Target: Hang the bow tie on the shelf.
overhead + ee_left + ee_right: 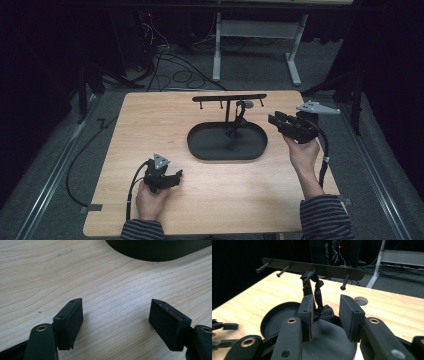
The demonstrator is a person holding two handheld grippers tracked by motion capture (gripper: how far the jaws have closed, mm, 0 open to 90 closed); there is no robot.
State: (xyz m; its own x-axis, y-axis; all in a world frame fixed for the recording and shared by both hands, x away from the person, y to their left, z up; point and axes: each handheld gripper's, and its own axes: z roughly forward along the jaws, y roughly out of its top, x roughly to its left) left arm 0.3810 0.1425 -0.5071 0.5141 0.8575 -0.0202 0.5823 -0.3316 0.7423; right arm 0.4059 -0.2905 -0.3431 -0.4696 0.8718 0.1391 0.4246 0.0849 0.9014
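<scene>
Black hook rack (229,97), long axis across table (150,120), pegs toward person.

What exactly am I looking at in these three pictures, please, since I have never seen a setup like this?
A person sits at a wooden table and holds a hand-held gripper in each hand; there is no robot arm. The wide picture comes from a camera above, looking down at the table. The other two come from small cameras riding on the grippers, looking along their black fingers.

The left gripper rests low over bare wood, its fingers wide apart and holding nothing. The right gripper is raised beside a black stand: an oval tray with a post carrying a bar with pegs. A dark strap or cord hangs from the bar down to the tray; what it is I cannot tell. The right gripper points at it, open, not yet gripping.
</scene>
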